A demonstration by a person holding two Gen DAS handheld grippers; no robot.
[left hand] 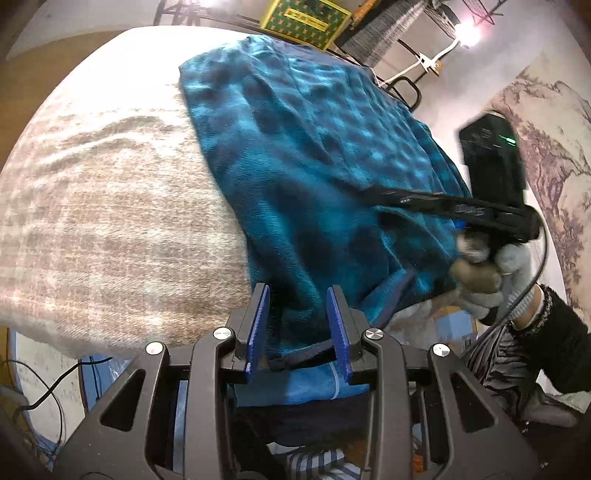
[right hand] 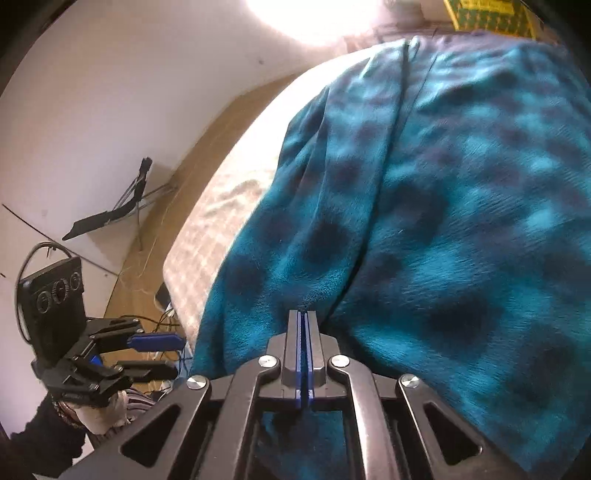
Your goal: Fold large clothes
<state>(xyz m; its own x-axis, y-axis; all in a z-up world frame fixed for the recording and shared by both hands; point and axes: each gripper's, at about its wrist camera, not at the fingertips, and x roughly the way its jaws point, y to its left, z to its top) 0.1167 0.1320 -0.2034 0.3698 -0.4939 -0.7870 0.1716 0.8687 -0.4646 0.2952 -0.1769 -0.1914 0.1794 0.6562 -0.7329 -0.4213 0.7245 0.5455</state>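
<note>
Item: teal checked fleece garment [left hand: 314, 155], lying over the right part of a bed [left hand: 110, 184] with a beige checked cover; its near edge is hanging off the mattress, cut off below both views, shape hard to make out.

Left hand-held gripper [left hand: 299, 328]: angling downward, blue pads parted, a dark hem sitting between them; contact unclear.

Right hand-held gripper [right hand: 304, 350]: angling down onto the fleece, clenched; any fabric pinched is not visible. A gloved hand [left hand: 491, 280] is gripping it.

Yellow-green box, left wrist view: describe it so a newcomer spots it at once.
Start from the bed with the pale checked cover that fills the view, and follow the teal plaid garment to its far end. Just beyond, at the top edge, sits the yellow-green box. It is the only bright yellow thing there, printed with a green pattern.
</note>
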